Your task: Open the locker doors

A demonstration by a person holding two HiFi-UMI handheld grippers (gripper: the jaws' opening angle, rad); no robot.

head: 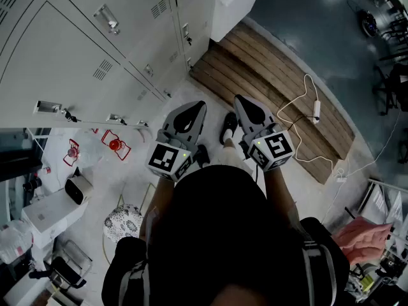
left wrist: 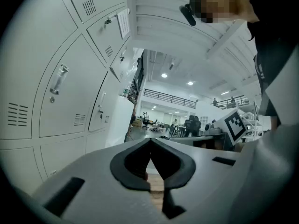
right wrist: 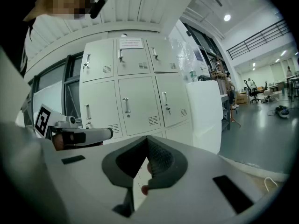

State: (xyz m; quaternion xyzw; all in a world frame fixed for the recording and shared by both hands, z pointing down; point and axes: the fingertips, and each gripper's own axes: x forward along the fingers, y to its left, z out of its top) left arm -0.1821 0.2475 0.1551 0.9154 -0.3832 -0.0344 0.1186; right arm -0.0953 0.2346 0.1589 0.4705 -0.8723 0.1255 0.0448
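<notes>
A bank of grey-white lockers (head: 95, 50) fills the upper left of the head view, and every door I can see is closed. Each door has a metal handle (head: 107, 19). My left gripper (head: 193, 109) and right gripper (head: 244, 104) hang side by side in front of me, above the floor and short of the lockers. Both are shut with nothing between the jaws. In the left gripper view the lockers (left wrist: 60, 78) stand close on the left, beyond the closed jaw tips (left wrist: 150, 141). The right gripper view faces the locker doors (right wrist: 126, 101) over its closed tips (right wrist: 147, 139).
A slatted wooden platform (head: 274, 88) lies on the floor by the lockers' end, with a white cable and adapter (head: 315, 110) across it. White boxes and clutter (head: 51, 215) sit at lower left. Another person's hand (head: 363, 238) shows at lower right. A white pillar (right wrist: 203, 111) stands beside the lockers.
</notes>
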